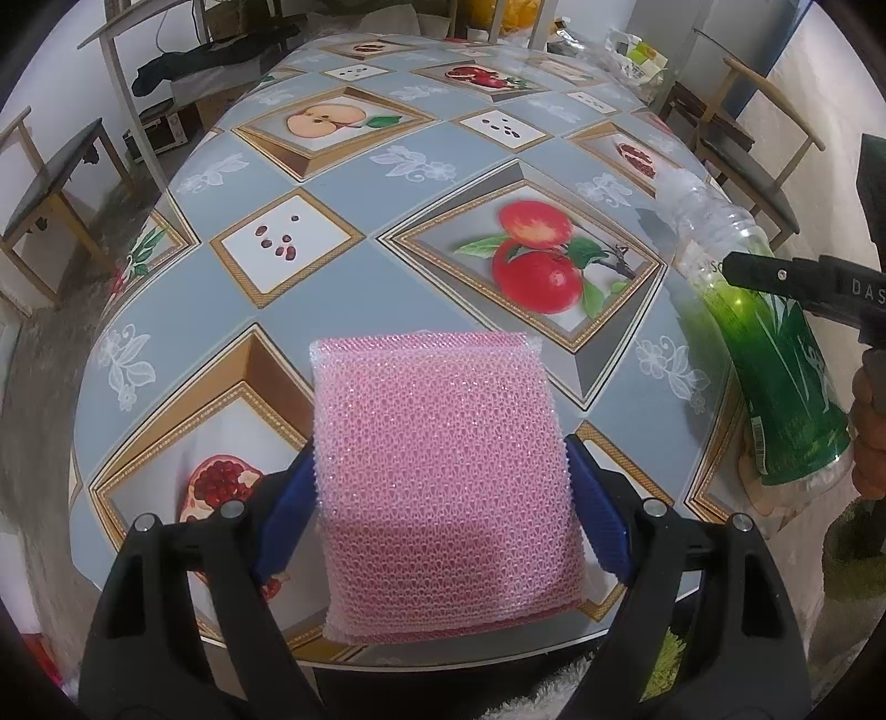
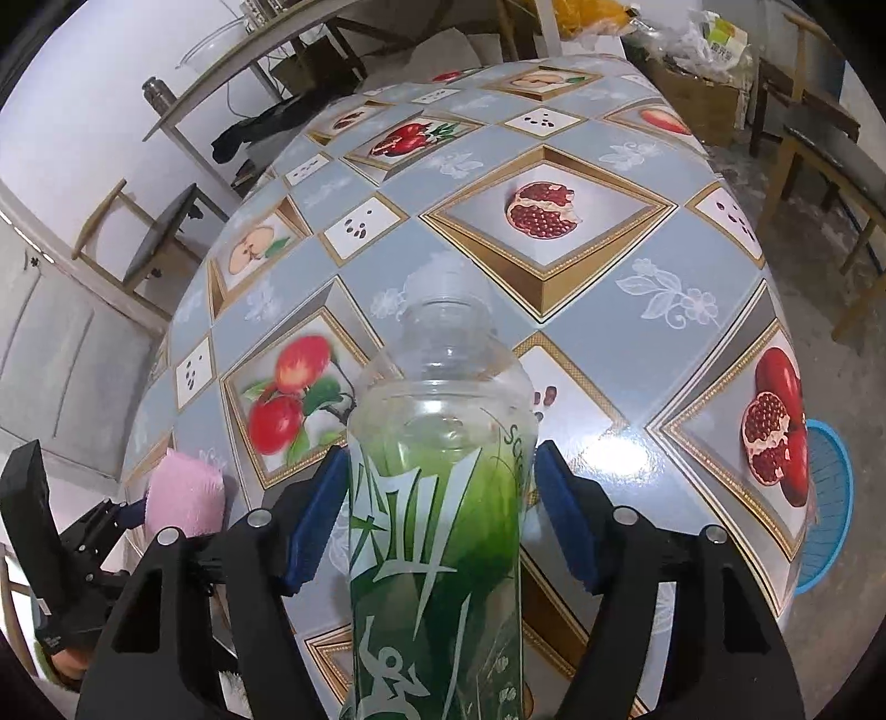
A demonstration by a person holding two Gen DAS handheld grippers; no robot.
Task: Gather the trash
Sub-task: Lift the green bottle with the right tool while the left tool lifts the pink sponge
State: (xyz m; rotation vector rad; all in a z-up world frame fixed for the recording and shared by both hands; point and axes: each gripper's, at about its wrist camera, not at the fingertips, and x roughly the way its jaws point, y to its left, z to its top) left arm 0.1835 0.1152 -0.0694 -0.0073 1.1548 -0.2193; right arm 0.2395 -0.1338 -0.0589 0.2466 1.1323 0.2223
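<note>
A pink mesh sponge [image 1: 443, 471] sits between the blue pads of my left gripper [image 1: 440, 459], which is shut on its two sides above the near edge of the table [image 1: 354, 183]. To the right, an empty clear plastic bottle [image 1: 775, 354] with a green label hangs tilted over the table's right edge, and one black finger [image 1: 775, 277] of my right gripper lies across it. In the right wrist view the bottle [image 2: 437, 498] points neck-forward between the blue pads of my right gripper [image 2: 440, 459], which touch its sides. The sponge [image 2: 185, 493] and my left gripper [image 2: 133, 515] show at lower left.
The table [image 2: 637, 310] has a glossy fruit-print cloth. A blue plastic basket [image 2: 828, 498] stands on the floor off its right edge. Wooden chairs [image 1: 55, 199] [image 2: 819, 149] stand on both sides. Bags and boxes [image 2: 703, 50] are piled beyond the far end.
</note>
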